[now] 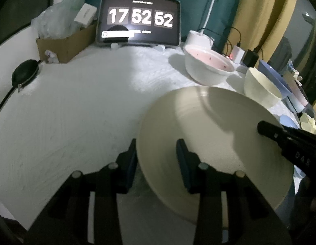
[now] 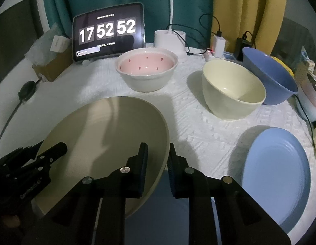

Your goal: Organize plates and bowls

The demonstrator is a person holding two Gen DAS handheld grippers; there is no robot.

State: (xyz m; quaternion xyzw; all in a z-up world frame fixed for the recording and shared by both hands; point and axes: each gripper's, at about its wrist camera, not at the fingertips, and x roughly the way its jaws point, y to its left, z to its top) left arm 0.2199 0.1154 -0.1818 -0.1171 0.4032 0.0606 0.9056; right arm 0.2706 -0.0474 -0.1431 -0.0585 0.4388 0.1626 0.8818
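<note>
A large cream plate (image 1: pixel 215 126) (image 2: pixel 108 126) hangs tilted over the white cloth near the table's front. My right gripper (image 2: pixel 158 157) is shut on its right rim, one pad inside and one outside. My left gripper (image 1: pixel 156 157) stands open astride the left rim, with one finger outside it and the other over the plate's inner face. Behind stand a pink-lined white bowl (image 2: pixel 146 67), a cream bowl (image 2: pixel 233 89) and a blue bowl (image 2: pixel 270 75) that leans on its side. A blue plate (image 2: pixel 276 173) lies flat at the front right.
A tablet clock (image 1: pixel 139 18) stands at the back, beside a cardboard box (image 1: pixel 64 42) with plastic bags. A black round device (image 1: pixel 25 73) with a cable lies at the left edge. A lamp base (image 2: pixel 170 40), chargers (image 2: pixel 219 45) and cables crowd the back right.
</note>
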